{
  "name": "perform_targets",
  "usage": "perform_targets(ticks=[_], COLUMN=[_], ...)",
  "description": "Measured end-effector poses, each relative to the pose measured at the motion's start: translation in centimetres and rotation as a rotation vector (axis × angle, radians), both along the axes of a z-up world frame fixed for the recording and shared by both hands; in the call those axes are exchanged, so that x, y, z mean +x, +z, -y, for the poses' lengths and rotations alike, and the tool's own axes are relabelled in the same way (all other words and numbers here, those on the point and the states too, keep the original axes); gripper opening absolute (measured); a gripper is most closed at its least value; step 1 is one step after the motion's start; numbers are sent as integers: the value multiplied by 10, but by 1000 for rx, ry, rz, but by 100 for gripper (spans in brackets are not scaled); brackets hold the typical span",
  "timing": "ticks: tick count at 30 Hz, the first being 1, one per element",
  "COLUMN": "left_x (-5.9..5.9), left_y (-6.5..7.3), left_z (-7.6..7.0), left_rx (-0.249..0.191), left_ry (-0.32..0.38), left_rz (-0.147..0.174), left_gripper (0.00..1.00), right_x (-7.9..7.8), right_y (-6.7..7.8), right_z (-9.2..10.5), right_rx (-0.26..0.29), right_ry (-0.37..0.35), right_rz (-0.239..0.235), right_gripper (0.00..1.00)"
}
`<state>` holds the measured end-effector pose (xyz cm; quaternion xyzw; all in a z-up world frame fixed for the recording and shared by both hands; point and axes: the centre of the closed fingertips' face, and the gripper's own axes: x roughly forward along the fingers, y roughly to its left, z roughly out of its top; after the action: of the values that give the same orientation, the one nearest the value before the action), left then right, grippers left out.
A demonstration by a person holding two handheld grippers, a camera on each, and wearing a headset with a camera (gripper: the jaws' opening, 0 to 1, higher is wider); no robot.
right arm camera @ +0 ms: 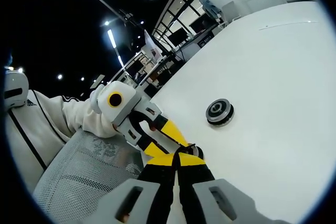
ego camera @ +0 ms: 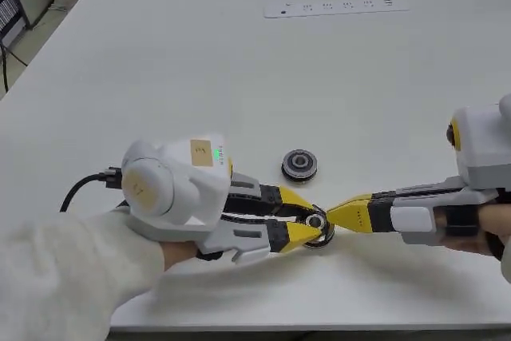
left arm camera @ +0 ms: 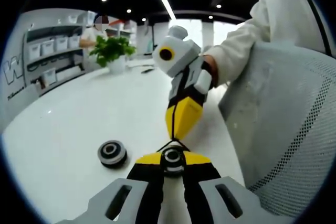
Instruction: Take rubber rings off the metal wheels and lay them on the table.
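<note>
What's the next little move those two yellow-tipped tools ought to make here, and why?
Probably the right tool should pull gently away from the left tool, to peel the rubber ring off. The left tool clamps a metal wheel between its jaws, and the right tool's closed tips sit at that wheel's rim, apparently pinching the ring.

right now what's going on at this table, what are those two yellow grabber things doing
A person works two handheld grippers at a white table. The left gripper clamps a small metal wheel near the table's front edge. The right gripper meets it tip to tip, jaws shut at the wheel's rim, apparently pinching its rubber ring to pull it off. A second wheel lies on the table just beyond, with its ring on.
</note>
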<state>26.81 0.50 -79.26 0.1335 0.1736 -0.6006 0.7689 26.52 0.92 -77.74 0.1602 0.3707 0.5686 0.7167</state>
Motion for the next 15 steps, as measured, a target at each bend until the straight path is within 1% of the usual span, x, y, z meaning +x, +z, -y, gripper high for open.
perform_targets(ticks=[15], left_x=[-1], left_y=[2], left_z=[1], left_rx=[-1], left_ry=[1], left_rz=[0], left_gripper=[14], right_x=[0], right_y=[3], right_z=[-1], right_rx=[13], right_ry=[-1], right_rz=[-3], right_gripper=[0])
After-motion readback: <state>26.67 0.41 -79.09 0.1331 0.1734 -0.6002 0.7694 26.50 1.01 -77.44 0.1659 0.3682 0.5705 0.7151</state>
